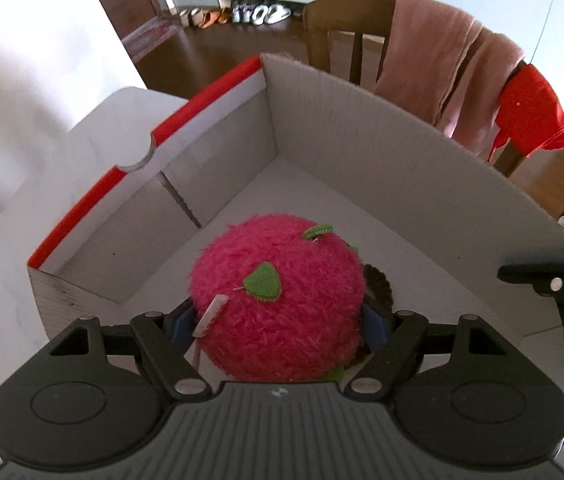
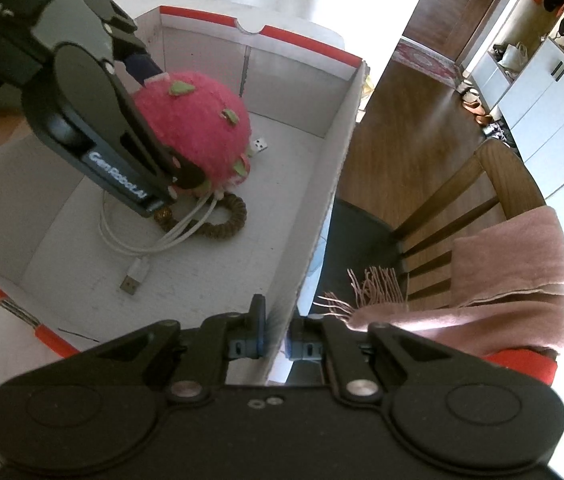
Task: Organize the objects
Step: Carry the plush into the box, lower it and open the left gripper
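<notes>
A fuzzy pink dragon-fruit plush (image 1: 277, 300) with green leaf tabs is held between the fingers of my left gripper (image 1: 277, 324), low inside a white cardboard box with a red rim (image 1: 209, 92). The right wrist view shows the plush (image 2: 197, 128) just above a white USB cable (image 2: 137, 248) and a brown braided loop (image 2: 225, 220) on the box floor. My right gripper (image 2: 277, 344) is shut on the box's side wall (image 2: 322, 200), one finger inside and one outside.
The box sits on a white table (image 1: 9, 240). A wooden chair (image 2: 494, 184) draped with a pink scarf (image 2: 514, 276) and a red cloth (image 1: 534, 116) stands just beyond the box. Shoes and cabinets are far behind.
</notes>
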A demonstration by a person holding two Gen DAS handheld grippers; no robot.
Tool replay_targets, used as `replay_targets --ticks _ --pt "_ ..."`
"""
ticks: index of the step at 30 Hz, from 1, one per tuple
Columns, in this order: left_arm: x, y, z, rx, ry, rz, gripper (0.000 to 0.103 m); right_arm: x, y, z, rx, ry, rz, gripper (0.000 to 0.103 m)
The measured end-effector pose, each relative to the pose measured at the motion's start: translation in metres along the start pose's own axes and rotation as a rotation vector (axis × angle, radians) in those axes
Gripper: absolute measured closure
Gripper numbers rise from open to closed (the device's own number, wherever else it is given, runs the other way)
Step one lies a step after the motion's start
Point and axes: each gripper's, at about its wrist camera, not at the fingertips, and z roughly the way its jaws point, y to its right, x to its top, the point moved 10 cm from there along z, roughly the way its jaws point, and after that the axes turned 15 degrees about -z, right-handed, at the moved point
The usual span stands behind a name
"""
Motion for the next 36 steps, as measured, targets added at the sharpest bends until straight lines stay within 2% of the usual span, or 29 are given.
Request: replay_targets --ticks 7,15,21,36 --pt "-0.003 0.0 0.006 0.008 -0.03 0.003 0.019 0.0 0.0 0.0 0.0 0.0 0.001 0.096" --pt "-0.005 -0.003 0.002 0.012 -0.021 0.003 0.016 0.0 0.0 0.0 0.0 -0.001 0.0 0.096" --pt "-0.004 -0.006 -0.01 -0.029 -0.008 -0.035 0.016 -0.001 0.0 -0.001 -0.002 -0.004 0.002 0.096" --pt "-0.004 -0.015 -0.081 -0.113 0.139 -0.086 0.011 0.002 -0.001 0.001 -0.015 -0.021 0.0 0.096"
